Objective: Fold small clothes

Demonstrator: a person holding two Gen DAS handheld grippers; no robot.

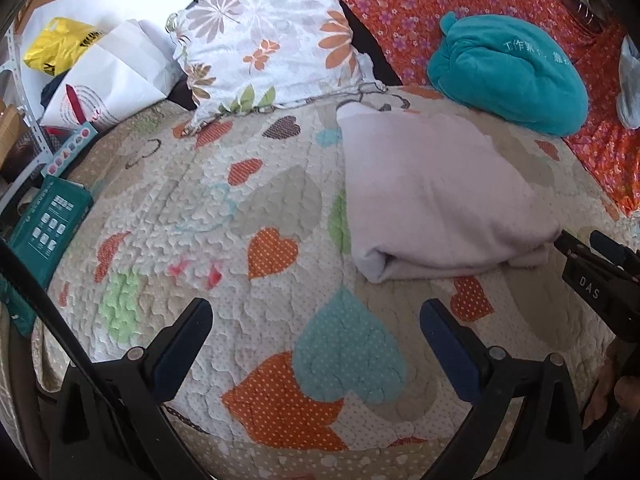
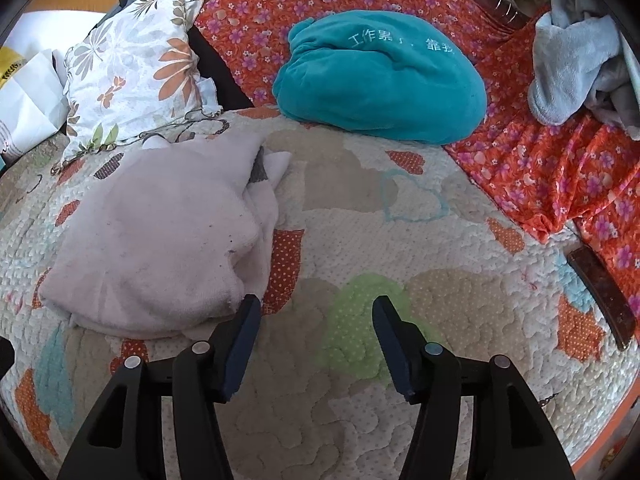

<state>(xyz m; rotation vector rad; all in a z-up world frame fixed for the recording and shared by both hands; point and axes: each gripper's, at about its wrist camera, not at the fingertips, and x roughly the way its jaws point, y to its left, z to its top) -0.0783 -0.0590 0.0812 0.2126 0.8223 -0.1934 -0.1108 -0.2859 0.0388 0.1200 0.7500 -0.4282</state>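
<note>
Folded pale fleece garment lay on the quilted heart-print bedspread.
I saw left gripper and right gripper spread, empty; garment at right's 10 o'clock.

Two low views along my claws over the bed

My left camera looks from left of the folded pale garment, my right from its right; both share it, the quilt and teal cushion.

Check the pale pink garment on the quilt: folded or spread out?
Folded. The pale pink garment lies as a compact bundle, with stacked layers and a rolled edge at its near end.
</note>
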